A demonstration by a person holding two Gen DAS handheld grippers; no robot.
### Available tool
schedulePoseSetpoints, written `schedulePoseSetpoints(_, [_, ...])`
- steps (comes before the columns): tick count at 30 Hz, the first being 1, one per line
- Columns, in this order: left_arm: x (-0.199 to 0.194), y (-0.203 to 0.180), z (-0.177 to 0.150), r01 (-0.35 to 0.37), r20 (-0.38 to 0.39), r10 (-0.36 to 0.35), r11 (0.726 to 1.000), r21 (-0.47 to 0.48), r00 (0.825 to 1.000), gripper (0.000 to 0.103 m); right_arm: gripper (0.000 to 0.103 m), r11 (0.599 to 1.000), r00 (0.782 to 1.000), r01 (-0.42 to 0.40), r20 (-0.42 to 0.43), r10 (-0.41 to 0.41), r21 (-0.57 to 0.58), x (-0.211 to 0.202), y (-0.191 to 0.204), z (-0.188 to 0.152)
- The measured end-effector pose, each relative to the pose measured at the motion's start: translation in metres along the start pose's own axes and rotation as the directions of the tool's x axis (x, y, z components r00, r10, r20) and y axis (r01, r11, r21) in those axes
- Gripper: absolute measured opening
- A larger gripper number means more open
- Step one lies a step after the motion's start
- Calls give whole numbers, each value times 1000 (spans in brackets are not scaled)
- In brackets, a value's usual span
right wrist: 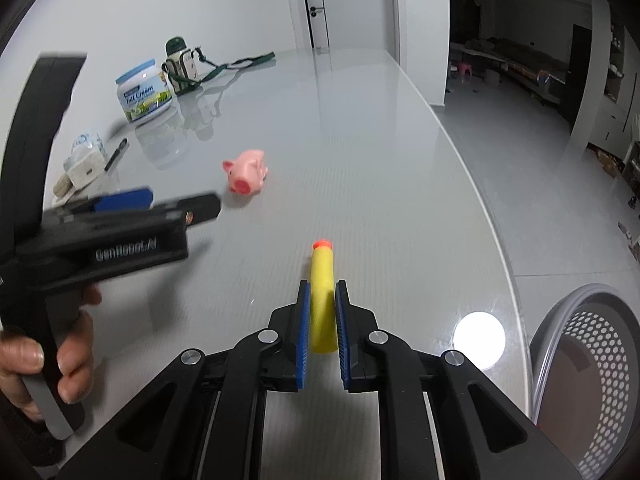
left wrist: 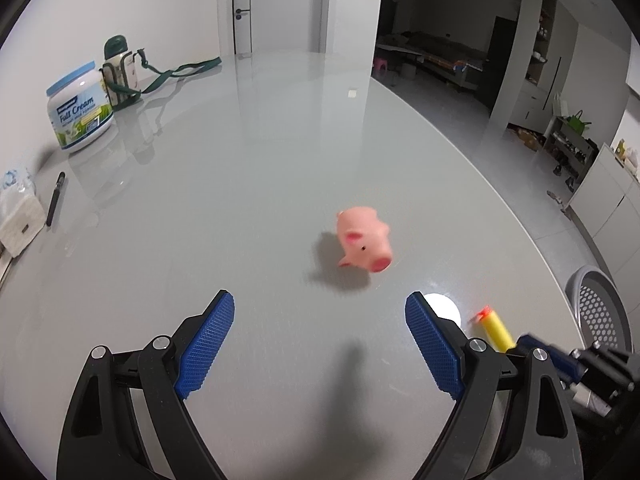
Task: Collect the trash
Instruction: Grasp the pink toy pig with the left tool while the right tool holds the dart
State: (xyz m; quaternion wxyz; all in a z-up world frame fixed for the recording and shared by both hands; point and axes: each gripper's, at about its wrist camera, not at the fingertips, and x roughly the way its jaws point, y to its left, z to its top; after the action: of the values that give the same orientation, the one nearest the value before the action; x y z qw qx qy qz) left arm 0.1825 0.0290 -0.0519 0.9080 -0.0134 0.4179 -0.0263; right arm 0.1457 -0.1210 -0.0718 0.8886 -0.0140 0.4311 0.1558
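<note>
The right gripper (right wrist: 322, 292) squeezes a yellow foam dart (right wrist: 322, 300) low in the middle of the frame. The left gripper (left wrist: 319, 312) has its jaws wide apart with nothing in them — a pink toy pig (left wrist: 363, 243) lies just ahead on the table (left wrist: 280, 140). The dart is soft and could slip out before reaching the mesh bin (right wrist: 592, 368) at lower right — then it rolls off the table.

Yellow foam dart (right wrist: 322, 300), orange-tipped, lies lengthwise between the blue fingers (right wrist: 303, 332) of the right gripper (right wrist: 322, 292), pinched at its rear half, tip pointing away over the grey surface (right wrist: 360, 160). Pink toy pig (left wrist: 365, 242) rests on that surface, well apart from the dart, snout toward the camera.
</note>
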Motion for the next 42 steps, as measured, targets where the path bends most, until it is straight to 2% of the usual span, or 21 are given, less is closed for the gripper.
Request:
schedulePoseSetpoints(8, [2, 1, 1, -2, 6, 2, 1000, -2, 1000, 86, 13, 1000, 1000, -3, -23, 3, 1, 5, 0, -1])
schedulePoseSetpoints(14, [3, 5, 2, 5, 5, -5, 1000, -16, 1000, 86, 12, 991, 996, 90, -17, -92, -103, 8, 22, -2])
schedulePoseSetpoints(16, [3, 5, 3, 4, 7, -4, 1000, -15, 1000, 86, 12, 990, 996, 83, -14, -85, -116, 9, 24, -2])
schedulePoseSetpoints(23, [9, 1, 11, 3, 3, -3, 1000, -22, 1000, 86, 12, 1000, 1000, 13, -1, -13, -5, 1, 2, -3])
schedulePoseSetpoints(28, [21, -14, 25, -24, 14, 25, 1000, -17, 1000, 86, 12, 999, 1000, -18, 17, 17, 49, -11, -9, -10])
schedulePoseSetpoints(34, [40, -24, 35, -30, -16, 30, 999, -10, 999, 86, 12, 997, 999, -22, 36, 19, 74, -24, -16, -13])
schedulePoseSetpoints(37, [46, -29, 33, -28, -40, 28, 1000, 9, 999, 80, 12, 996, 999, -21, 41, 18, 90, -27, -21, -15])
schedulePoseSetpoints(42, [47, -33, 27, -10, -62, 11, 1000, 21, 998, 55, 12, 994, 999, -14, 40, 10, 105, -26, -19, -13])
